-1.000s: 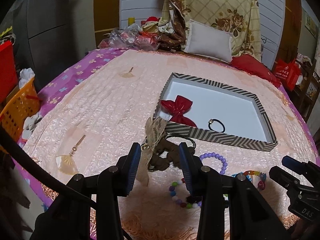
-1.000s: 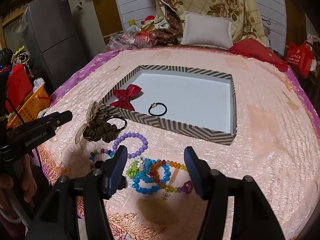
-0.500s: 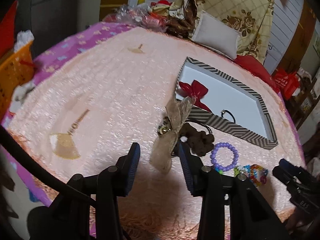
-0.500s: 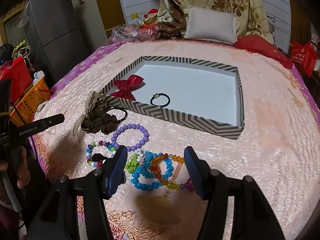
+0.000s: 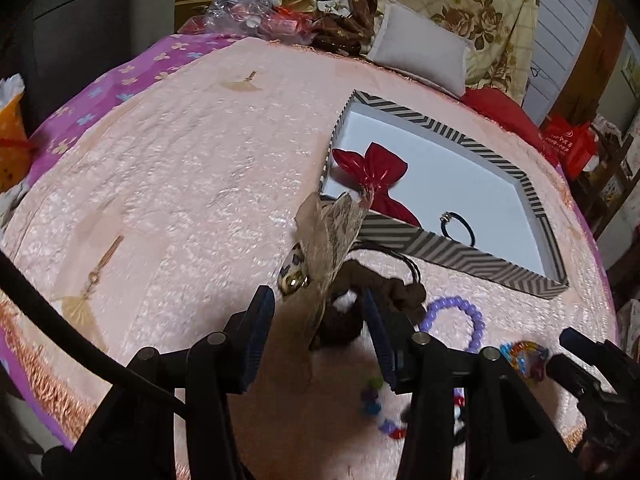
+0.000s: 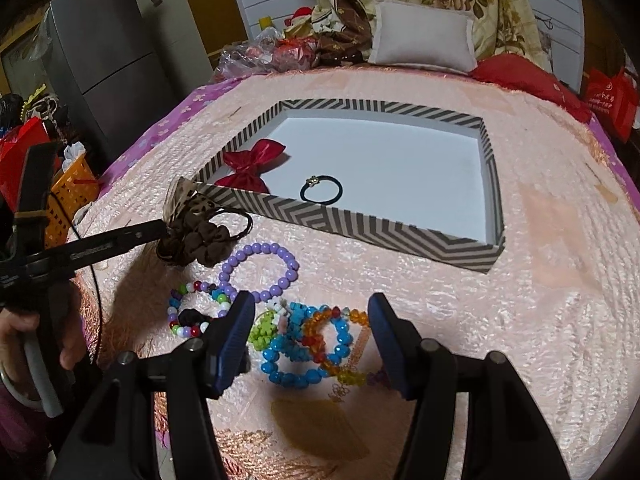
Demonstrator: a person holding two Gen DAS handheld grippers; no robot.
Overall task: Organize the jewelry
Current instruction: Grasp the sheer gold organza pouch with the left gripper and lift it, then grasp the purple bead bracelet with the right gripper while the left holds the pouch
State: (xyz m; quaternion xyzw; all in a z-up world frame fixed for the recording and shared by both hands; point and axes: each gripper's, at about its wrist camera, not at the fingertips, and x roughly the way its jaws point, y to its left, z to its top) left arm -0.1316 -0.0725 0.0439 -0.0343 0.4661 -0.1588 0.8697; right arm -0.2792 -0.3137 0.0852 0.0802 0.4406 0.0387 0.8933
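Reaching for: the brown scrunchie [image 5: 352, 304] with its beige bow, which lies just outside the near-left corner of the striped box [image 5: 452, 248]
Left gripper [image 5: 320, 320]: fingers spread wide on either side of the scrunchie, not closed on it; whether the pads touch the fabric I cannot tell
Right gripper [image 6: 310, 320]: wide and empty, hovering above the bead pile on the near side of the box
Already in the box: a red bow [image 6: 250, 162] against the left wall and a black hair tie [image 6: 321, 189] close to the near wall
Still outside the box: purple bead bracelet [image 6: 260, 270] near the front wall, multicolour bracelet [image 6: 190, 312] beside it, and tangled blue and orange bracelets [image 6: 316, 344] further out
Step in hand: judged as the grasp of the scrunchie, roughly the third item
Next move: close on the bunched fabric rather than the loose bow, lift above the box's near wall, then release over bare white floor
Risk: the thin black loop by the scrunchie may trail and catch the box rim
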